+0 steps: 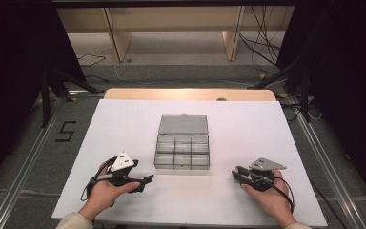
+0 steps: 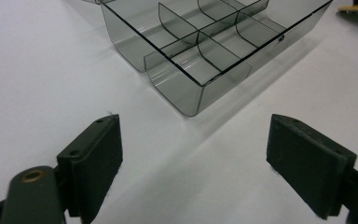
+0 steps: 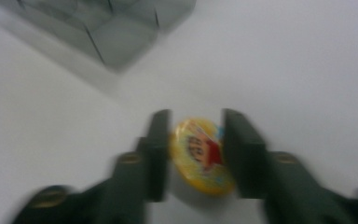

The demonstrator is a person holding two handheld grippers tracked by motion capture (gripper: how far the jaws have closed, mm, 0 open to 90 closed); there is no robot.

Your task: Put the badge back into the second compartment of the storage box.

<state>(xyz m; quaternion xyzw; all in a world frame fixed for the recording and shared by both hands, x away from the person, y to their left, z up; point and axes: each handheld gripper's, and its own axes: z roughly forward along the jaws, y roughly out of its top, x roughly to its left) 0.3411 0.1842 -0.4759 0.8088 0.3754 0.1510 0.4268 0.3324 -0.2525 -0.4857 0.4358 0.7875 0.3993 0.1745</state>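
Token [image 3: 201, 156], a small yellow disc with red print, is clamped edge-on between the right gripper's [image 3: 196, 154] jaws, which are closed down to the disc's thickness. Landmark is the box [image 1: 182, 142], a smoked clear divided organiser with its lid folded back on the far side. The token sits near the box's front-right corner, off the box and low over the white table [image 1: 124, 119]; whether it touches the surface I cannot tell. Progress, as I read it: pick is done, place is not. The compartments I can see through in the left gripper view look empty, so likely nothing is sorted yet; what's left is carry to the box, drop into a cell, release. Left gripper [image 2: 196, 163] sits near the box's front-left corner [image 2: 189, 95], jaws spread wide, holding nothing, pads just above the table. Limits: the right gripper view is motion-blurred, so the token's print is unreadable and the box there [image 3: 102, 28] is a grey smear. The high view is too coarse to show the token itself in the right gripper [image 1: 240, 174]. The box's back cells and lid are cut off at the top of the left gripper view, so I can't rule out contents there. Which cell is the target is not evident.
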